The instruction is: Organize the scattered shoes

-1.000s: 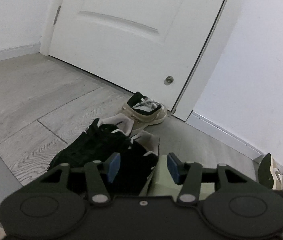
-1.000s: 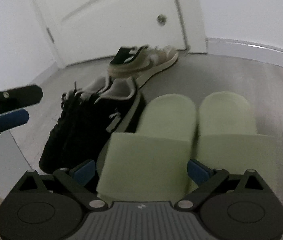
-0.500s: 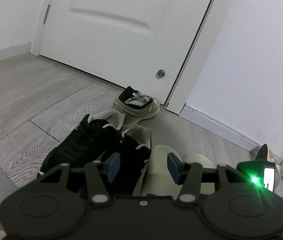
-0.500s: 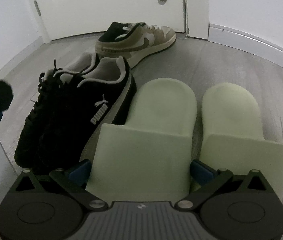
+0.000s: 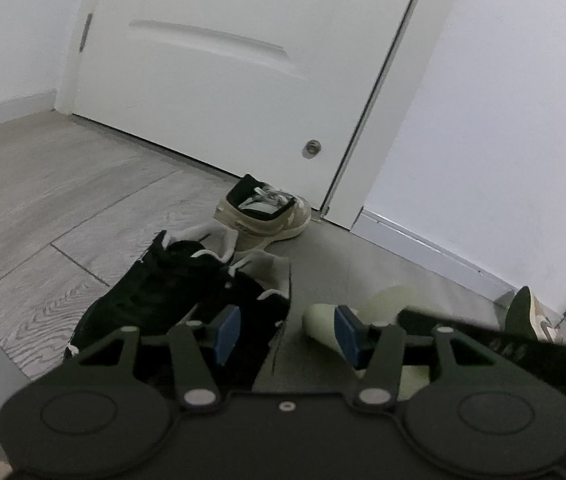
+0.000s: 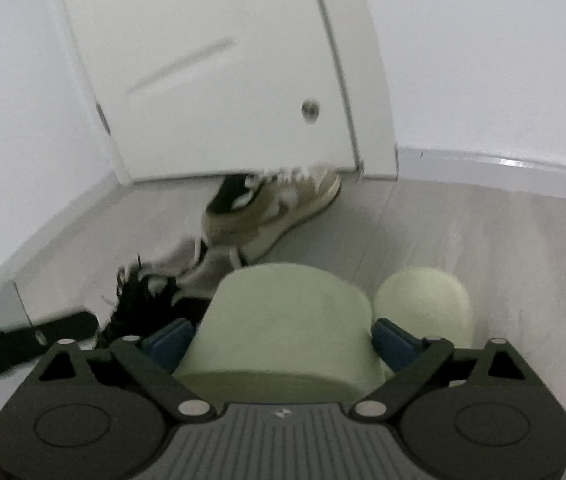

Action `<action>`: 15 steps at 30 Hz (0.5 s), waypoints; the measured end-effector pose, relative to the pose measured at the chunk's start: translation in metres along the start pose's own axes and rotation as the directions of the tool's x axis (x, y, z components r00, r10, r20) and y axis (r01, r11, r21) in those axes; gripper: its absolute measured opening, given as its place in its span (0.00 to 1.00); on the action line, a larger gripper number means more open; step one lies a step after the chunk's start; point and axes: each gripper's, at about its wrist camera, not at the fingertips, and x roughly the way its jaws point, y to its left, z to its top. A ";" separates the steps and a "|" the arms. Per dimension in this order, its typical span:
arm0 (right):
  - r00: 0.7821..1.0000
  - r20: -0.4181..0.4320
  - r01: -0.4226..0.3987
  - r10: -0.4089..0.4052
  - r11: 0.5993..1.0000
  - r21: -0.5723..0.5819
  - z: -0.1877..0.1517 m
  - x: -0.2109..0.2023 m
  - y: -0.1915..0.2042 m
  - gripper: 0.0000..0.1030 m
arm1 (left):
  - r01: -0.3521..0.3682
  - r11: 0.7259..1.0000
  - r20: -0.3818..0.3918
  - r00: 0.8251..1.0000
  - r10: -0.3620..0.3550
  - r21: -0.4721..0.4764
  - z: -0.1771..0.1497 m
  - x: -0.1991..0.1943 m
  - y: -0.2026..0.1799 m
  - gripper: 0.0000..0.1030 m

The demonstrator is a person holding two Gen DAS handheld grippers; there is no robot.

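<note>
My right gripper [image 6: 283,336] has its jaws closing, and the blue pads press both sides of the left pale green slipper [image 6: 291,320], whose band arches up between them. The second green slipper [image 6: 423,300] lies just to its right on the floor. A pair of black sneakers [image 5: 171,292] sits left of the slippers. Beyond them, a beige sneaker [image 5: 267,216] lies by the door. My left gripper [image 5: 288,336] hovers open over the floor between the black sneakers and a green slipper [image 5: 319,318], holding nothing.
A white door [image 5: 223,80] and a white wall with a skirting board [image 5: 423,240] close off the far side. Another beige sneaker [image 5: 531,316] stands on edge at the far right by the wall. Grey wood-look floor [image 5: 63,200] stretches to the left.
The right gripper's jaws have narrowed onto the left slipper, squeezing its band into an arch, and its view has tipped up toward the door. The right gripper's finger now shows in the left wrist view.
</note>
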 end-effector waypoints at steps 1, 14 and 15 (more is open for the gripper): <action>1.000 0.017 -0.009 0.009 1.000 -0.019 0.002 -0.006 -0.001 0.78 | 0.013 1.000 -0.008 1.000 -0.012 0.012 -0.001 0.001 -0.005 0.52; 0.996 -0.060 -0.071 0.070 0.997 -0.018 -0.025 0.007 -0.017 0.57 | 0.045 0.995 -0.065 0.997 -0.040 0.089 -0.013 0.010 -0.025 0.52; 0.995 -0.055 -0.080 0.079 0.997 -0.001 -0.026 0.005 -0.020 0.57 | 0.047 0.996 -0.071 0.997 -0.041 0.079 -0.013 0.011 -0.024 0.52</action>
